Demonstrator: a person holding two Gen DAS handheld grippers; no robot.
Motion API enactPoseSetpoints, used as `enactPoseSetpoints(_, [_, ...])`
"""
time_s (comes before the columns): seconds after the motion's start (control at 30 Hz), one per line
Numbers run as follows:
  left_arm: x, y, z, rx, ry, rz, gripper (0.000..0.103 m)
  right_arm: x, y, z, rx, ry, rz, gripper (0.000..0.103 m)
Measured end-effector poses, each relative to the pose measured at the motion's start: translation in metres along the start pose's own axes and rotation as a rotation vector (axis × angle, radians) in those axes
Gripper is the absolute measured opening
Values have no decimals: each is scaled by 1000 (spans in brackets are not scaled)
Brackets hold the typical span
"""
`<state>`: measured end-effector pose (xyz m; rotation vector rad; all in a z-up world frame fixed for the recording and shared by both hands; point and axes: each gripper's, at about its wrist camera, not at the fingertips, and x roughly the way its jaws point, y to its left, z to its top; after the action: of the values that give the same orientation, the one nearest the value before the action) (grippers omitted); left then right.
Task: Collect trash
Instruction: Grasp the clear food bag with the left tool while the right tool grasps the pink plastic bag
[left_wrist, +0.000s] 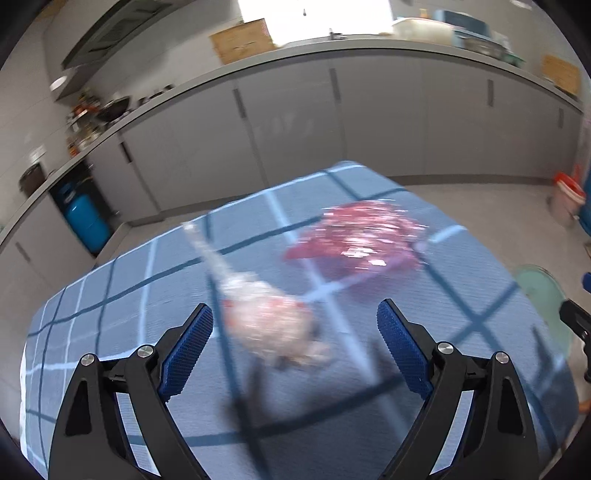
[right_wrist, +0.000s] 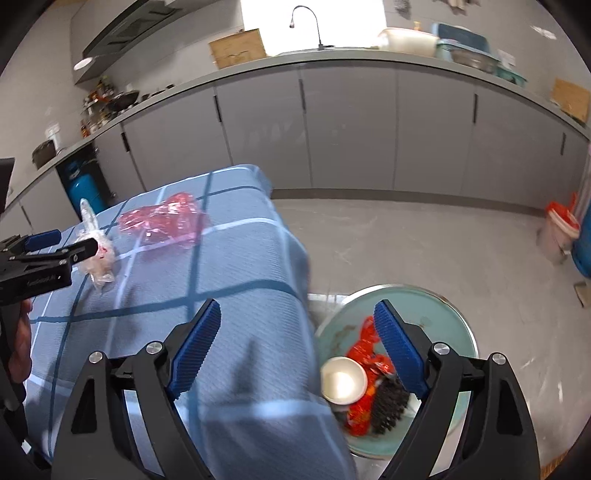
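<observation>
A crumpled clear plastic bag (left_wrist: 266, 321) with pinkish bits lies on the blue checked tablecloth (left_wrist: 443, 302), blurred in the left wrist view. My left gripper (left_wrist: 293, 306) hangs over it, open, with the bag showing in the wide gap and no pad pressing on it. Farther back rests a red shiny wrapper (left_wrist: 358, 236). The right wrist view shows the same bag (right_wrist: 99, 266), wrapper (right_wrist: 166, 221) and left gripper (right_wrist: 68, 242). My right gripper (right_wrist: 297, 302) is open and empty, above the table's corner and a green bin (right_wrist: 436, 306) holding a red wrapper (right_wrist: 365, 369), white cup (right_wrist: 343, 380) and black item (right_wrist: 391, 402).
The bin stands on the grey floor right of the table. Grey cabinets (right_wrist: 351, 122) under a worktop run along the back wall. A blue gas cylinder (right_wrist: 85, 188) stands at the left, a red-lidded container (right_wrist: 561, 229) at the right. A hand (right_wrist: 18, 339) holds the left gripper.
</observation>
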<state>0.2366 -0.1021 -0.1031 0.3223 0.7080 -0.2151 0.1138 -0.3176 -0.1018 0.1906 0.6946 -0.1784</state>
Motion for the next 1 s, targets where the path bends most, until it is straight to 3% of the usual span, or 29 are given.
enactPoseSetpoints(0.13, [21, 28, 2, -71, 25, 43, 92, 15, 23, 14, -41, -1, 24, 88])
enactPoseSetpoints(0.4, [55, 45, 3, -126, 87, 5, 92, 50, 67, 42, -117, 5, 75, 89])
enactPoseSetpoints(0.43, [59, 47, 2, -127, 90, -3, 89, 52, 70, 44, -121, 3, 80, 89])
enactPoseSetpoints(0.5, [67, 49, 0, -125, 109, -28, 67, 60, 81, 53, -141, -1, 92, 89])
enactPoseSetpoints(0.67, [62, 50, -1, -110, 95, -53, 41, 75, 103, 75, -178, -23, 116, 89])
enactPoseSetpoints(1.0, [54, 70, 0, -130, 52, -6, 37, 88, 144, 100, -226, -41, 153, 91])
